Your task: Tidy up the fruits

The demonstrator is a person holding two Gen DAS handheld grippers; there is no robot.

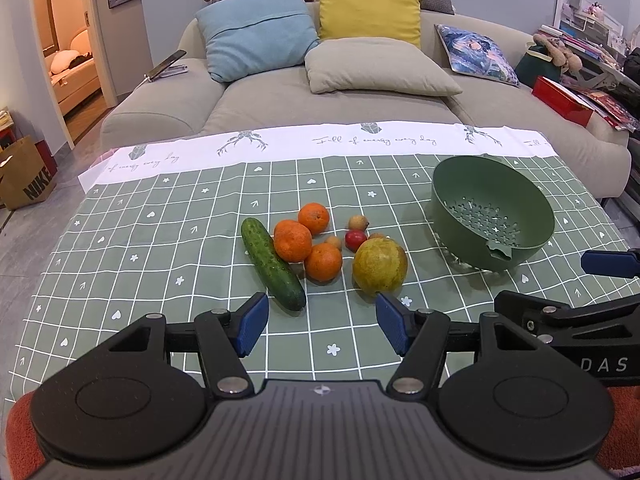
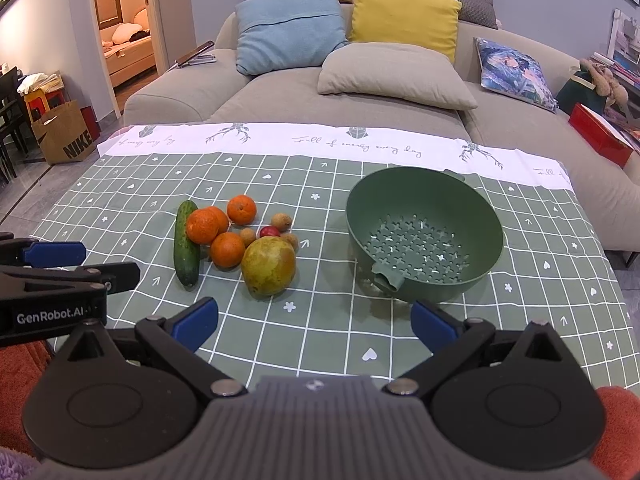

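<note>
On the green checked tablecloth (image 1: 160,248) lies a cluster of produce: a cucumber (image 1: 273,263), three oranges (image 1: 293,240), a yellow-green pear (image 1: 379,266), a small red fruit (image 1: 355,239) and several small brown fruits (image 1: 358,222). The cluster also shows in the right wrist view, with the pear (image 2: 269,266) and cucumber (image 2: 186,243). An empty green colander bowl (image 1: 448,196) (image 2: 360,216) stands to the right. My left gripper (image 1: 322,322) is open and empty, just in front of the cucumber and pear. My right gripper (image 2: 314,322) is open and empty, in front of the bowl.
A grey sofa (image 1: 320,96) with several cushions stands behind the table. A red box (image 1: 562,100) and clutter sit at the right. A Nike paper bag (image 1: 26,180) stands on the floor at the left. The table's far edge has a white band.
</note>
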